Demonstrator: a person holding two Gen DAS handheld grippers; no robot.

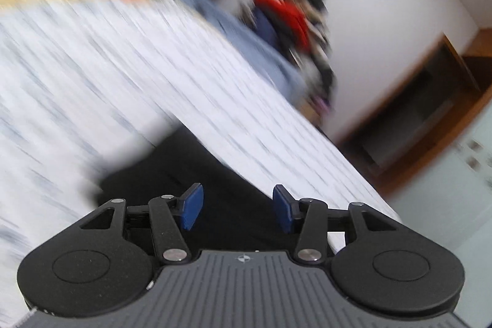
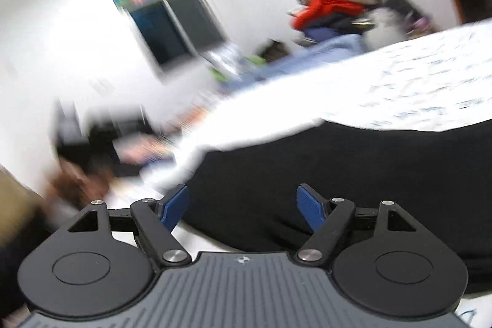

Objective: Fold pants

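Nearest the lens in both views is the gripper itself: the left gripper (image 1: 238, 209) fills the bottom of its frame and the right gripper (image 2: 243, 206) the bottom of the other, each with its blue pads (image 1: 193, 206) standing apart and nothing between them, the right pair spread wider. Beyond them, the largest thing is the bed (image 1: 92, 76), its pale patterned sheet running from the left edge toward the lower right in the left view and across the right side in the right view; it likely serves as the flat surface for folding. On it lie the pants (image 2: 338, 174), a black mass filling the lower right of the right view and showing as a dark patch at lower centre of the left view, just ahead of the pads, so both grippers seem placed to take or to have let go of the cloth. A heap of clothes (image 2: 335, 8) with a red piece sits past the bed's far edge, upper right. Both views are motion-blurred, so finer detail is unclear.
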